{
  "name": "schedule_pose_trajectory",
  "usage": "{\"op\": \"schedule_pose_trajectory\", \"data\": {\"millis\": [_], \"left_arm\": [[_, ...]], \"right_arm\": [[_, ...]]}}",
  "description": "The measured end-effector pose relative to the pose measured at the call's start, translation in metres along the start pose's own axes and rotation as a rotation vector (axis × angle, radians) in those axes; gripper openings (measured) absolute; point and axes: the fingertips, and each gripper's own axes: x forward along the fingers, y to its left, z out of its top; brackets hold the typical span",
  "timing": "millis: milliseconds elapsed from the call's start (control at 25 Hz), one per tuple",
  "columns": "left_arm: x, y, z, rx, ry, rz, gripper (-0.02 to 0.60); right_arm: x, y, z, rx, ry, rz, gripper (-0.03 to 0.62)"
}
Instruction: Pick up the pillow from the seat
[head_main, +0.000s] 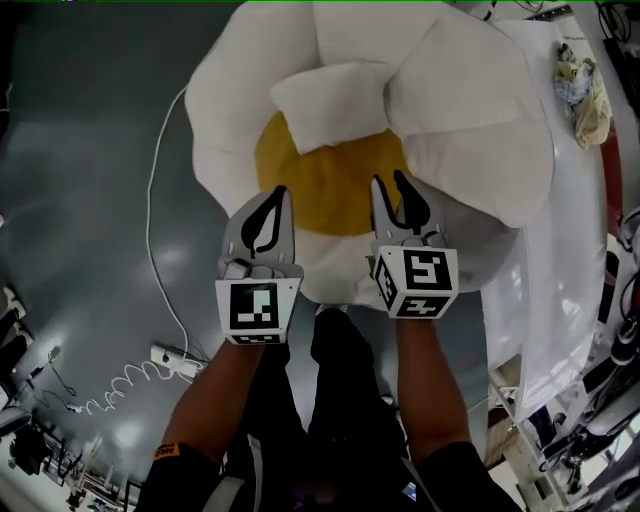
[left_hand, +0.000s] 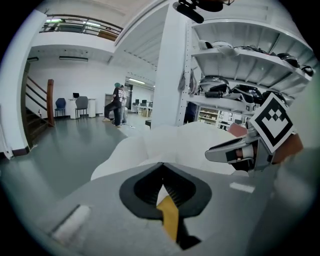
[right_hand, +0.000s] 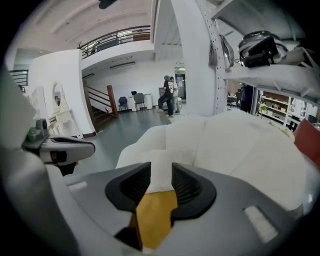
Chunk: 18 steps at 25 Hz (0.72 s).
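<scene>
The flower-shaped seat (head_main: 330, 195), white petals around a yellow centre, fills the upper middle of the head view. The white pillow (head_main: 328, 105) lies on it at the 12 o'clock edge of the yellow centre, tucked against the petals behind it.

Both grippers hang over the 6 o'clock edge of the seat, well short of the pillow. From the left gripper (head_main: 278, 195) the pillow is at about 1 o'clock, and from the right gripper (head_main: 389, 182) at about 11 o'clock. Bare yellow fabric lies between the jaws and the pillow.

In the left gripper view the left gripper's (left_hand: 162, 167) jaws meet at their tips with nothing pinched. In the right gripper view the right gripper's (right_hand: 161, 170) jaws stand spread, and the gap frames white fabric above yellow without touching either.

The pillow lies flat, its long axis running roughly from 9 to 3 o'clock in the head view, the 3 o'clock end a little farther off. Its edges blend into the petals, so the exact outline is hard to tell.

A white-covered table (head_main: 565, 250) stands against the seat at 3 o'clock, with a crumpled cloth (head_main: 583, 95) on it. The dark grey floor (head_main: 80, 150) spreads at 9 o'clock. On it a white cable (head_main: 155, 200) runs down to a power strip (head_main: 172, 360) at 7 o'clock.
</scene>
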Motion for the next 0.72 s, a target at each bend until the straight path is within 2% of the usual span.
{"op": "schedule_pose_trajectory", "data": {"millis": [560,720], "left_arm": [[0.1,0.03,-0.089,0.017,0.031,0.056,0.002],[0.12,0.043,-0.111,-0.001,0.041,0.083,0.002]], "right_arm": [[0.123,-0.03,-0.075,-0.067,0.038,0.02,0.181],[0.15,-0.039,-0.097,-0.082,0.057,0.015,0.186]]}}
